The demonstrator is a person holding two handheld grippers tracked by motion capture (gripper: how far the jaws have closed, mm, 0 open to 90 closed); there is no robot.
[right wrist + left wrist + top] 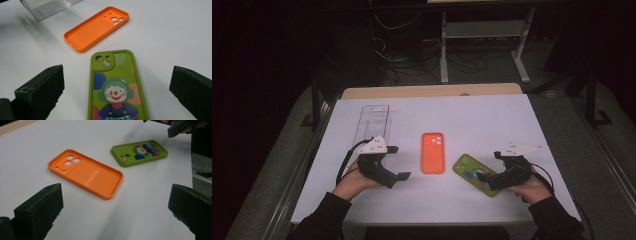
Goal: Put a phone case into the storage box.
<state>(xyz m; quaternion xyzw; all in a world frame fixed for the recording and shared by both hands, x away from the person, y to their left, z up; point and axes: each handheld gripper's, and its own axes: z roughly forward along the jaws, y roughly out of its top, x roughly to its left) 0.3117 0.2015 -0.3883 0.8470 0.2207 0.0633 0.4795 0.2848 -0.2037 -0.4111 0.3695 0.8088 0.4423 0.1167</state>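
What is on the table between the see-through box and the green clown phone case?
The orange phone case lies between the see-through box and the green clown phone case, inside facing up. The high view shows it best.

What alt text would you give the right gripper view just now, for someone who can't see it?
A green phone case with a cartoon clown lies flat on the white table between the open jaws of the right gripper, which do not touch it. Beyond it lies an orange phone case, inner side up, with a clear plastic tray at the top left.
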